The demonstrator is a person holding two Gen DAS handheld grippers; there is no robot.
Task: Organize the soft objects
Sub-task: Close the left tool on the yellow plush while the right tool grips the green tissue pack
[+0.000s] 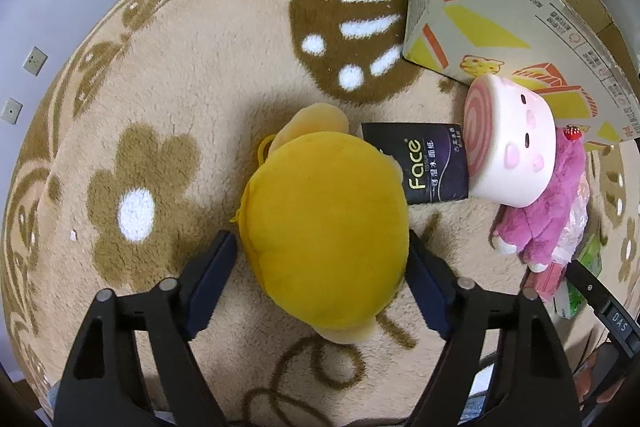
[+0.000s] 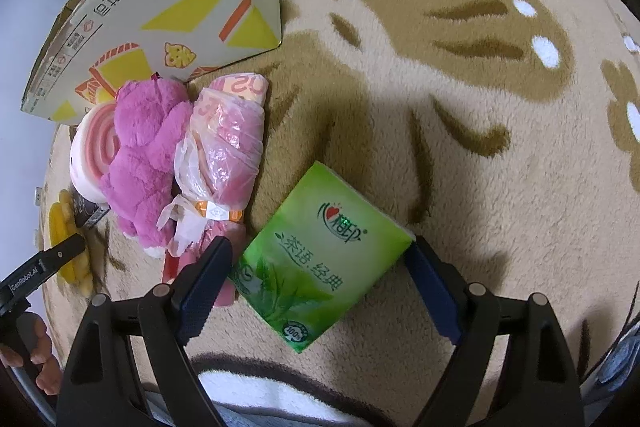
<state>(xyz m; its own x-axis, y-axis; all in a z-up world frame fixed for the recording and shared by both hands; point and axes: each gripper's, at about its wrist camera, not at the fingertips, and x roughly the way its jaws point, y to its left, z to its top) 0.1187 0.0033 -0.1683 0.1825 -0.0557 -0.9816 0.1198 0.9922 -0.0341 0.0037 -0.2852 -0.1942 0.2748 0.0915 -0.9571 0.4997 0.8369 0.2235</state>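
Two grippers pointed steeply down at a beige fleecy rug with brown flower and butterfly shapes [image 1: 224, 75]. The left gripper [image 1: 322, 253] straddled a round yellow plush toy [image 1: 324, 223]; its dark blue pads [image 1: 212, 275] stood against the toy's sides, though whether they pressed in or only touched could not be told. The toy's lower end was cut off behind the jaws' frame, and its face was turned away. Just beyond it lay a black tissue pack printed "Face" [image 1: 424, 163], partly covered by the yellow plush and by a white cylinder cushion with a pink swirl end and a painted face [image 1: 516, 147]. That cushion leaned on a pink furry plush [image 1: 548, 219], which hid its far side.

The right gripper [image 2: 322, 259] stood wide around a green soft tissue pack with a leaf print [image 2: 316, 259]; the right pad sat at the pack's corner, the left pad just beside its edge, with no squeeze visible. Next to it lay a pink bundle wrapped in clear plastic [image 2: 228, 155], its lower end hidden behind the left finger. A printed cardboard box [image 2: 160, 11] rested behind the pile, its top cut off by the frame.
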